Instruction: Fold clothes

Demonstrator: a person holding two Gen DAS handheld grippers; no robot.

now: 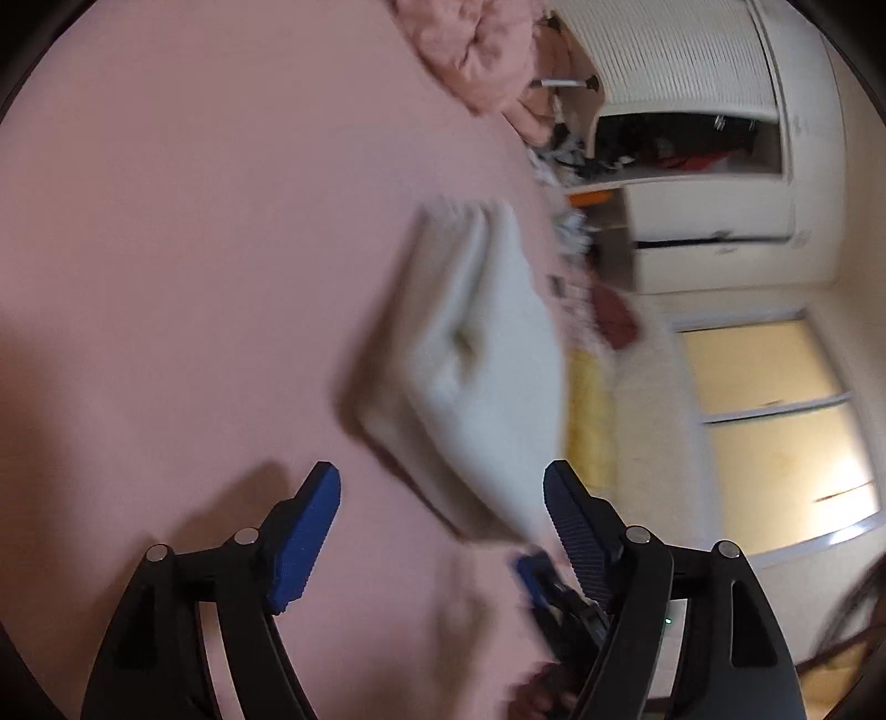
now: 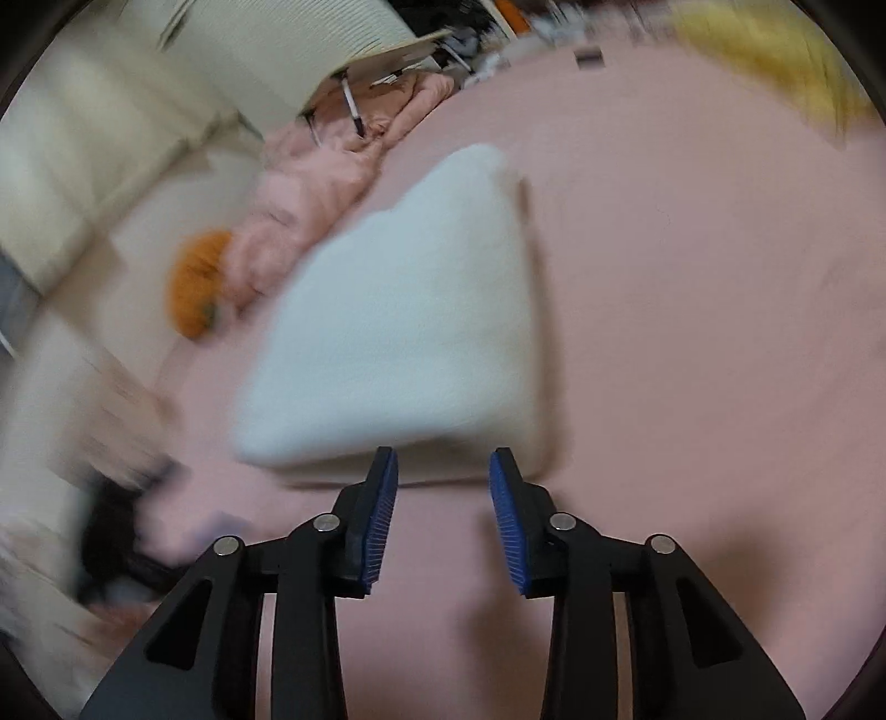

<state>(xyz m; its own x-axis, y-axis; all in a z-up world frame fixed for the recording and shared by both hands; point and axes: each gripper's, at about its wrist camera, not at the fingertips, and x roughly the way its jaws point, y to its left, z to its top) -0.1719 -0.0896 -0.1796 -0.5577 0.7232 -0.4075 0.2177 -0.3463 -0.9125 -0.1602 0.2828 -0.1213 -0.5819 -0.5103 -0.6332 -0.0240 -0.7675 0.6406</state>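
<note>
A folded white garment (image 1: 476,360) lies on the pink bedsheet (image 1: 194,249), blurred by motion. My left gripper (image 1: 443,487) is open and empty, its blue pads wide apart just short of the garment's near corner. The other gripper (image 1: 548,581) shows low in that view, by the right pad. In the right wrist view the same white garment (image 2: 410,332) lies as a thick folded stack on the pink sheet (image 2: 692,304). My right gripper (image 2: 443,471) is open and empty, its pads just before the garment's near edge.
A crumpled pink blanket (image 1: 470,50) lies at the far end of the bed. A white wardrobe (image 1: 692,138) and a window (image 1: 775,415) stand beyond the bed's edge. A pink garment (image 2: 310,210), an orange item (image 2: 199,282) and yellow cloth (image 2: 775,61) lie around the bed.
</note>
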